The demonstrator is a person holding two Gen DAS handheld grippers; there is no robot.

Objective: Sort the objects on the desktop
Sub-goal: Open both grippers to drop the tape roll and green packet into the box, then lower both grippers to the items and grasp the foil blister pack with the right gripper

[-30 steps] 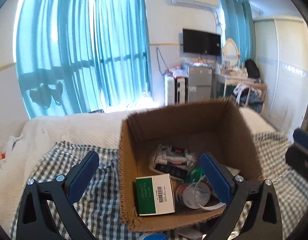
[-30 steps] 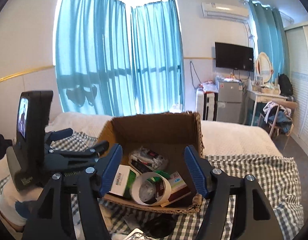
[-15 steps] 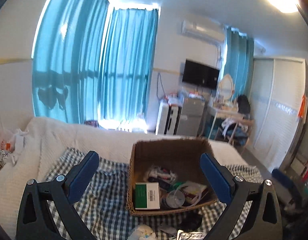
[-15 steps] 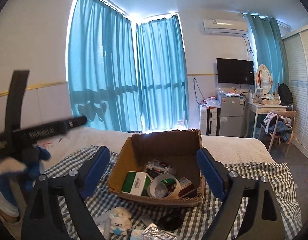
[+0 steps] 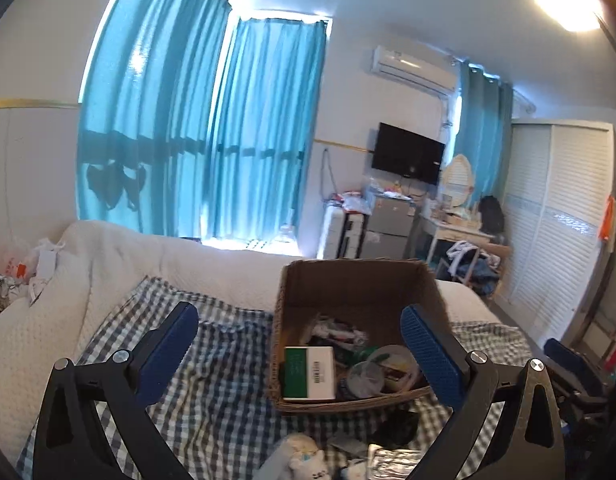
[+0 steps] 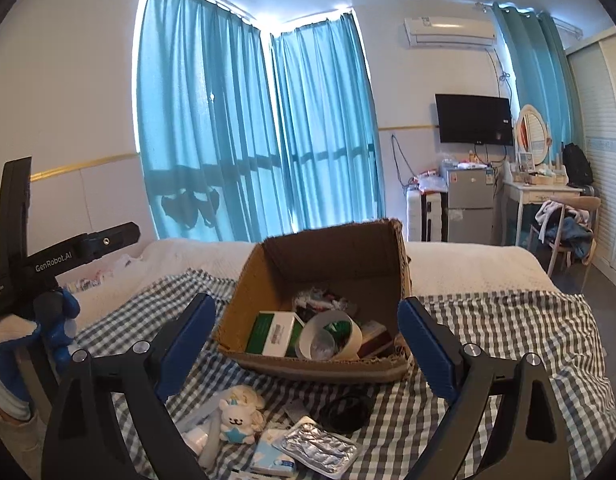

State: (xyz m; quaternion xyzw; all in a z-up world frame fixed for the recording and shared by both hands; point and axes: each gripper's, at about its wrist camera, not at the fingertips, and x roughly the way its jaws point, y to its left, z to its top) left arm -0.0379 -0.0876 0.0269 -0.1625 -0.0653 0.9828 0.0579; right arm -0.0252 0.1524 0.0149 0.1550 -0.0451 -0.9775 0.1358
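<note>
An open cardboard box (image 5: 360,284) (image 6: 328,252) stands on a checked cloth and holds a green-and-white carton (image 5: 309,372) (image 6: 273,332), a tape roll (image 6: 332,336) and other small items. In front of the box lie a white plush toy (image 6: 239,412), a silver blister pack (image 6: 320,448), a black item (image 6: 348,410) and a tissue packet (image 6: 273,458). My left gripper (image 5: 299,350) hangs open above the cloth, short of the box, with nothing in it. Open as well, my right gripper (image 6: 305,340) is back from the box and empty.
The checked cloth (image 6: 508,328) covers a white bed (image 5: 119,248). The left gripper's body (image 6: 31,268) and a gloved hand show at the left of the right wrist view. Blue curtains, a TV, a fridge, a desk and a chair stand behind.
Both grippers have pulled back and up from the box, so it looks smaller and the loose items in front of it have come into view. Both stay open.
</note>
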